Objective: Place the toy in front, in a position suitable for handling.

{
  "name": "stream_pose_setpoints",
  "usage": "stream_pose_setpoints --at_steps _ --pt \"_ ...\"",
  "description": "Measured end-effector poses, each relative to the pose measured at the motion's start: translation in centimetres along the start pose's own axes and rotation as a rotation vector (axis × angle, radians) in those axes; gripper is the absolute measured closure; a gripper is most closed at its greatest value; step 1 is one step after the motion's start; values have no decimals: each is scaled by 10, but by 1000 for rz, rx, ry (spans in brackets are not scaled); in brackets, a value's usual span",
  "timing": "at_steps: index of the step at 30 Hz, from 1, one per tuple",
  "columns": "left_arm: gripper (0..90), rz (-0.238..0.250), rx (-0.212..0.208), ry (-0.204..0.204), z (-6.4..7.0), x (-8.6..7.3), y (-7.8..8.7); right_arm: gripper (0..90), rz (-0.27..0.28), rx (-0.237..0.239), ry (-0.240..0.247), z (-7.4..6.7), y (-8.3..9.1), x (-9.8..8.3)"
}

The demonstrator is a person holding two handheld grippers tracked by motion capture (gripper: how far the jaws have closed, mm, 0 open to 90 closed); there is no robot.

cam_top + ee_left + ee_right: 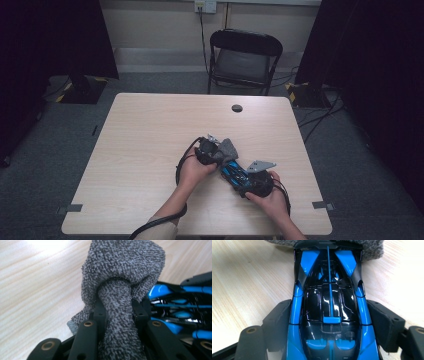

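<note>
Near the front edge of the tabletop (pixel 150 130), right of middle, I've got both tongs working close together. My left tongs (pixel 117 312) are clamped tight on a bunched grey cloth (pixel 122 270), the fabric squeezed between the jaws and ballooning out past the tips. My right tongs (pixel 329 322) grip a blue-and-black toy car (pixel 329 302) by its flanks, a pad pressed on each side. The cloth sits against the far end of the car, draped over it. An empty chair (pixel 245 55) stands beyond the tabletop.
</note>
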State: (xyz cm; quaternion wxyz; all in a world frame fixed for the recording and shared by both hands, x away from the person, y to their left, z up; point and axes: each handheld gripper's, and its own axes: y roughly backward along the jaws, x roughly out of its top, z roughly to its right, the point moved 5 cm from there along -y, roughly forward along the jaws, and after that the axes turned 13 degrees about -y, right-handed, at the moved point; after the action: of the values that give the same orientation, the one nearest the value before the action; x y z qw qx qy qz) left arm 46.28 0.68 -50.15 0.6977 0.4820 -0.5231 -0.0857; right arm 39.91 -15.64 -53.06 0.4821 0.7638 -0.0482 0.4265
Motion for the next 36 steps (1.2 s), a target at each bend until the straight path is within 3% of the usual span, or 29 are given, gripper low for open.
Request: stream_pose_setpoints --at_steps 7,13,16,20,22,24,28,33,36 --pt "722 -21 -17 -11 -1 -16 14 249 -3 -5 0 -1 0 0" --pt "723 -8 -44 11 0 -28 23 249 -2 -4 5 -1 -2 2" --pt "722 3 -33 20 -2 -30 26 249 0 -5 4 -1 -2 2" --pt "721 23 28 20 -9 -23 28 249 1 -5 4 -1 -2 2" --pt "721 34 34 33 -12 -18 26 249 2 -5 4 -1 -2 2" --pt "720 27 59 15 -13 -11 19 249 3 -5 5 -1 -2 1" --pt "719 44 60 34 -13 -4 9 249 4 -4 6 -1 -2 1" --pt "719 23 19 27 -4 -2 -4 249 5 -5 5 -1 -1 1" --pt "720 15 6 22 -1 -4 -4 249 3 -2 4 0 -1 0"
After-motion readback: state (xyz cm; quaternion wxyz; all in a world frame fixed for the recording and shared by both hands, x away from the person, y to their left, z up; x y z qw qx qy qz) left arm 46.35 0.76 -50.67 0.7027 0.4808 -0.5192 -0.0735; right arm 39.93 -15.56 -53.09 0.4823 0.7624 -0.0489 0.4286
